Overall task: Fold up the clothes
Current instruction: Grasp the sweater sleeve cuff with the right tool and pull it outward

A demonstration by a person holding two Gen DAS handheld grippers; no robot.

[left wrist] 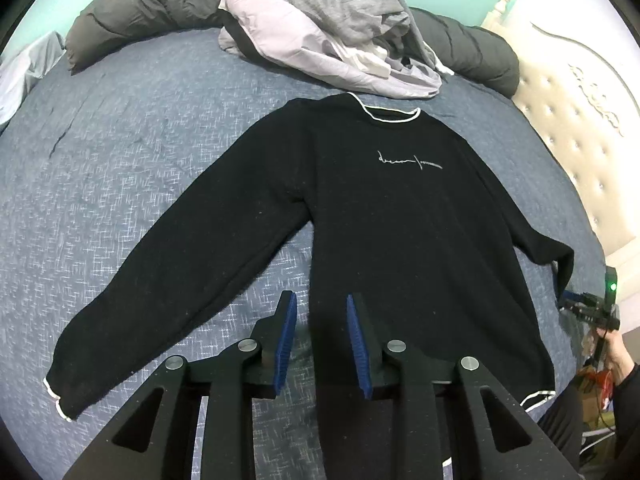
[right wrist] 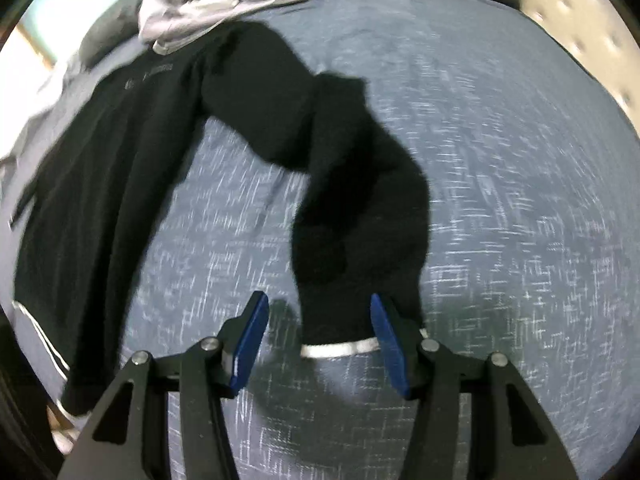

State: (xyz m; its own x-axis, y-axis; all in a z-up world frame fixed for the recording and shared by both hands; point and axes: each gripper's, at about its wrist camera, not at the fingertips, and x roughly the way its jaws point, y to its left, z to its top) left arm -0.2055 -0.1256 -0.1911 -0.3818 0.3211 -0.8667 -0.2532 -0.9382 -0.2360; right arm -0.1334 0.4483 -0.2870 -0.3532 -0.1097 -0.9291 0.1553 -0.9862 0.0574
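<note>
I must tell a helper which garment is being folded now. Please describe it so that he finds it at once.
On the blue bedspread, in front of the crumpled grey and lilac clothes pile, lies a black sweater spread flat. Only it has white-edged collar and cuffs and small white chest lettering.

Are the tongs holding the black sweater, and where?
Nothing is held. The left tongs hang open over the sweater near its hem. The right tongs stand open around the sleeve cuff, not pinching it.

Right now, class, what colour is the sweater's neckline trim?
White, edging the black sweater at its neckline trim; clearest in the left wrist view.
</note>
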